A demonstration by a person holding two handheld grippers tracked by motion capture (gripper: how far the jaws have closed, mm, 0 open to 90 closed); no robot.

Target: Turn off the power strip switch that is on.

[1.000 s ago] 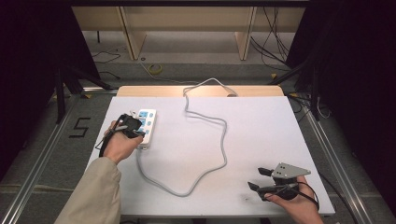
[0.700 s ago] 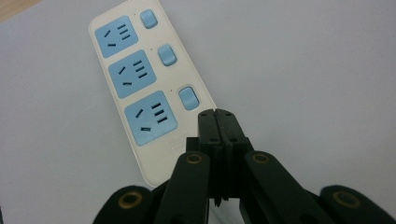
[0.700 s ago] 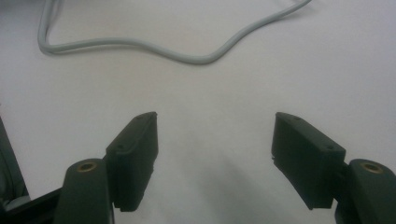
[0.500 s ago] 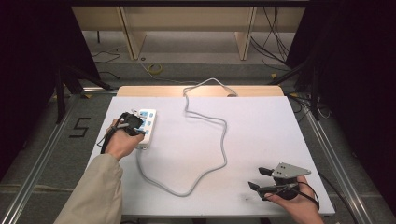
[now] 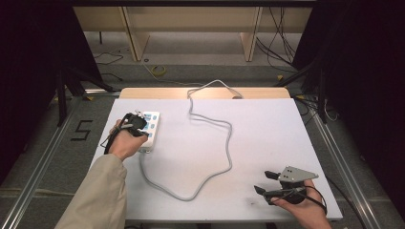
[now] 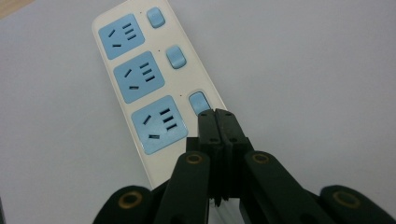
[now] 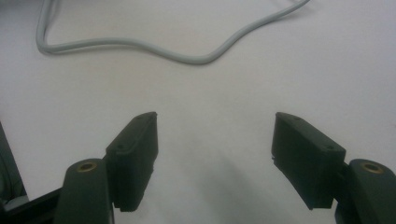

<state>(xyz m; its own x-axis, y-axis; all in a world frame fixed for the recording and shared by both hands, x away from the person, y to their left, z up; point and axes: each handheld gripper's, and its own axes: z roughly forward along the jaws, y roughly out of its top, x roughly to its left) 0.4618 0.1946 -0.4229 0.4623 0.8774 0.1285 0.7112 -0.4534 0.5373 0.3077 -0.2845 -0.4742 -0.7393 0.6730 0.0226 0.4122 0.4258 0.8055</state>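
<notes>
At the frame's left, the left gripper (image 6: 218,114), jaws pressed together, touches the power strip's (image 6: 140,84) nearest switch (image 6: 198,101), while the right gripper (image 7: 215,140) hangs spread over the table (image 5: 286,133).

White power strip (image 6: 163,93), blue sockets (image 6: 139,77); grey cord (image 5: 210,143).

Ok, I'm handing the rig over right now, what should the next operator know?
Left gripper: jaws shut, tips at the nearest blue switch of the power strip, at the table's left side.
Right gripper: open, holding nothing, low over bare table at the near right.
The strip's grey cord loops across the middle.
Done: tips lined up on the switch.
Left: probably pressing it; whether it has toggled can't be told.
</notes>
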